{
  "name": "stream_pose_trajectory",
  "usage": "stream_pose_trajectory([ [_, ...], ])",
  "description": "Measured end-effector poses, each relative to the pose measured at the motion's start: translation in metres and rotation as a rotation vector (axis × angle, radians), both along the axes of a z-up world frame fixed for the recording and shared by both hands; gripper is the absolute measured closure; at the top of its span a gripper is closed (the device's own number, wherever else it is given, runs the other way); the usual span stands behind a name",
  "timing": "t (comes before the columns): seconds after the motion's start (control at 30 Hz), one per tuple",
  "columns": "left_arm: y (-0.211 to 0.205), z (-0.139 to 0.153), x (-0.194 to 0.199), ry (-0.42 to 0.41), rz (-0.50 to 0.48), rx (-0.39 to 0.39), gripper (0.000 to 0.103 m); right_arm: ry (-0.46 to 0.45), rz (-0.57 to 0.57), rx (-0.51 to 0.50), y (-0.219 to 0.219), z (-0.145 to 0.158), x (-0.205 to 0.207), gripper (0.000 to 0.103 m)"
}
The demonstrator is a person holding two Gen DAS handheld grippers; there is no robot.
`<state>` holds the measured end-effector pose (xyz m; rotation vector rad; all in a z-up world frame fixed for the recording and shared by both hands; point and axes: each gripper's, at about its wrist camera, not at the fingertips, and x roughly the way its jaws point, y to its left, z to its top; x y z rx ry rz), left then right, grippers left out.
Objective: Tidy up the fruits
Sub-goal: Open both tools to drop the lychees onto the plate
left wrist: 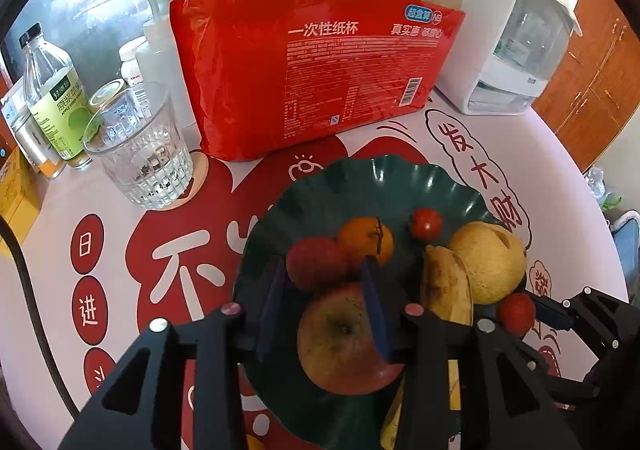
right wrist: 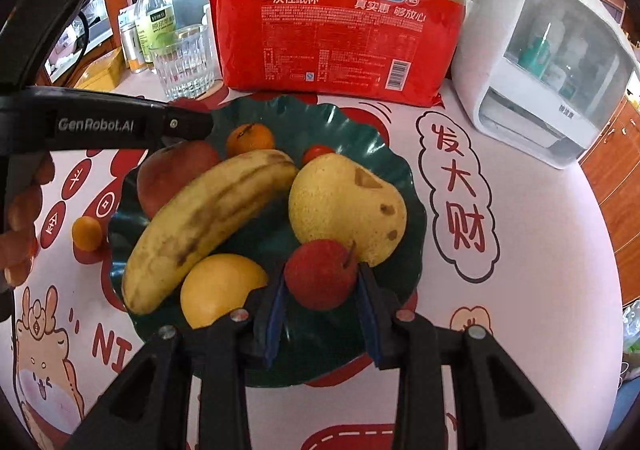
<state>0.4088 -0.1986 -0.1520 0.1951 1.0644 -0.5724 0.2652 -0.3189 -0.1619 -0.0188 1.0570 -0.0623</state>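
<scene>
A dark green scalloped plate (left wrist: 352,186) holds an apple (left wrist: 340,342), a tangerine (left wrist: 362,240), a small tomato (left wrist: 426,224), a pear (left wrist: 490,262) and a banana (left wrist: 448,286). My left gripper (left wrist: 324,266) is open above the apple. A bumpy red lychee (left wrist: 314,264) lies between its blue fingertips, with a gap on the right side. My right gripper (right wrist: 322,274) is shut on a second red lychee (right wrist: 320,274) just over the plate's (right wrist: 412,210) near rim, beside the pear (right wrist: 344,206), the banana (right wrist: 208,218) and a yellow citrus (right wrist: 220,286).
A small kumquat (right wrist: 86,232) lies on the printed tablecloth left of the plate. Behind the plate stand a red pack of paper cups (left wrist: 312,66), a ribbed glass (left wrist: 144,154), bottles (left wrist: 56,98) and a white appliance (right wrist: 552,62). A hand (right wrist: 20,218) grips the left tool.
</scene>
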Motion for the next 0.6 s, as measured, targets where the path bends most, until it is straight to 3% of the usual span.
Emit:
stream_pose_trajectory([
  [0.1, 0.002, -0.003, 0.004, 0.011, 0.013, -0.004, 0.042, -0.002, -0.003, 0.01, -0.002, -0.001, 0.0, 0.069],
  [0.2, 0.003, -0.005, 0.005, 0.017, 0.016, -0.007, 0.031, -0.01, 0.006, 0.002, 0.0, 0.0, 0.0, 0.069],
  [0.6, 0.004, 0.003, -0.008, -0.024, 0.002, 0.003, 0.024, -0.043, 0.006, 0.033, -0.003, 0.01, -0.008, 0.069],
])
